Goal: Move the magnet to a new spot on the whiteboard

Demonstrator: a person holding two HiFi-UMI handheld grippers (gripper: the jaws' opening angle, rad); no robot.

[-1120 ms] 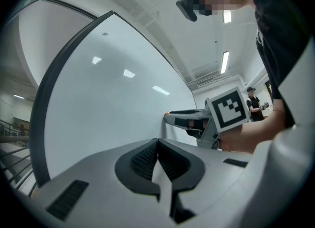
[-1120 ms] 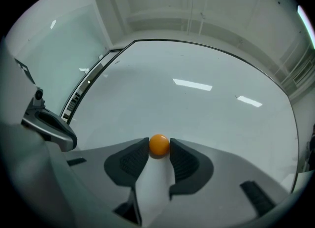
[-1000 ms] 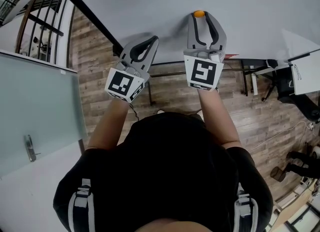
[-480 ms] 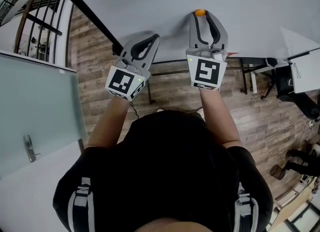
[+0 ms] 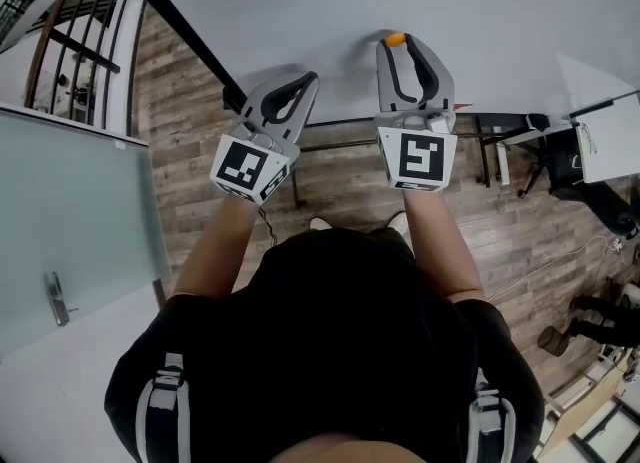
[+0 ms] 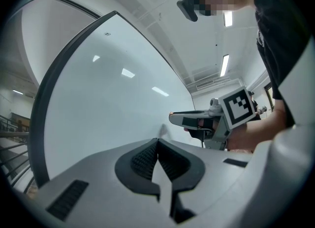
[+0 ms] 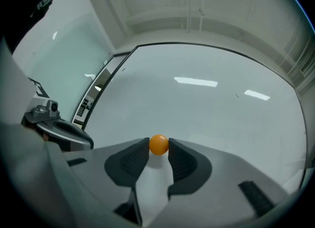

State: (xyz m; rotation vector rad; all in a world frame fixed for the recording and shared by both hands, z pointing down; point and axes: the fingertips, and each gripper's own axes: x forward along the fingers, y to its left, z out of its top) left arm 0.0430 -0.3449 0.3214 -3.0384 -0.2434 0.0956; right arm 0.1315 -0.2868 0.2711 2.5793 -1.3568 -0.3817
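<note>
Upright whiteboard point(image 5: 300, 1), dark-framed, orange magnet point(image 5: 397, 39) at its surface

My left gripper point(image 6: 157, 141) and my right gripper point(image 7: 158, 148) have grey, matt, smooth plastic shells. Their black pads point(image 7: 132, 161) are finely ribbed and look like rubber. The small orange round magnet point(image 7: 158, 144) is smooth with a slight sheen. The large white whiteboard point(image 7: 211, 109) is glossy and mirrors the ceiling lights. The brown plank floor point(image 5: 340, 191) looks like grained wood.

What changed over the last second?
The right gripper, shut on the magnet, shifted slightly down the head view, toward the person, carrying the magnet along. The left gripper stayed put, shut, by the whiteboard.
</note>
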